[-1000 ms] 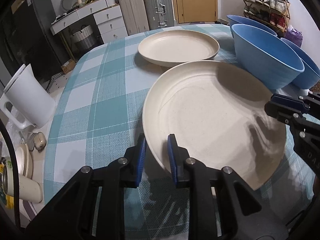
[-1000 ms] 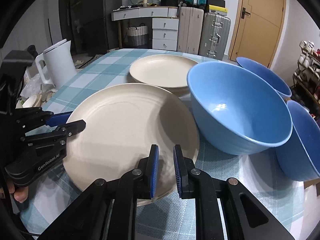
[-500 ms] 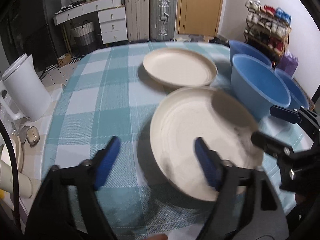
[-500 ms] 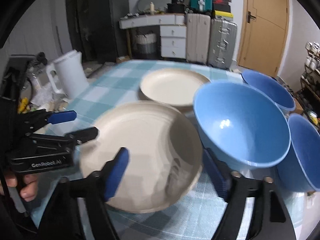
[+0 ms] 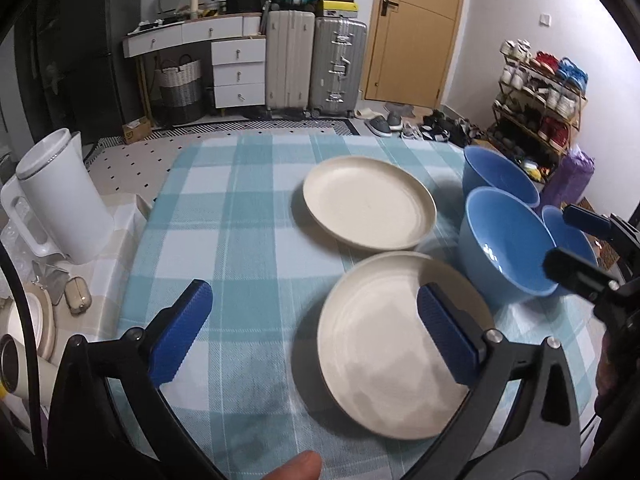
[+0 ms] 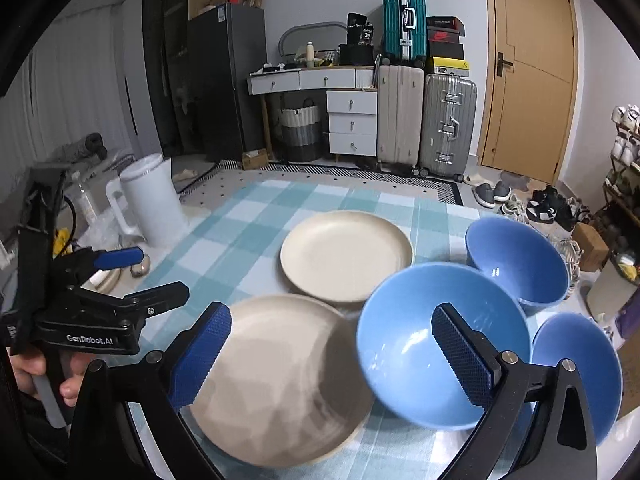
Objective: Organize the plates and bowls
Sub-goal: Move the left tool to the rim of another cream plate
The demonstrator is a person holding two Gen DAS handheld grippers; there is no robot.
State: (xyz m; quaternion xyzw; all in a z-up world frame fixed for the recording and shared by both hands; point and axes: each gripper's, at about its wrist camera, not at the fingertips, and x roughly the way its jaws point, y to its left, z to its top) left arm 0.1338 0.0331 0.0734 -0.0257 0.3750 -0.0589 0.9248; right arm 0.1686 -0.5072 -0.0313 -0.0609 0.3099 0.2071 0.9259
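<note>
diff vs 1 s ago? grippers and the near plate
Both grippers let go of the near plate: the left gripper and right gripper, shut on its rim a second ago, are now wide open and pulled back and up. The plate rests flat on the checked tablecloth. The far plate and three blue bowls look unmoved.

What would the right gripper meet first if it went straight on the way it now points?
Probably the nearest blue bowl. The open right gripper points down at the seam where that bowl's left rim meets the near cream plate. Depth is unclear, so the plate's right edge could come first.
</note>
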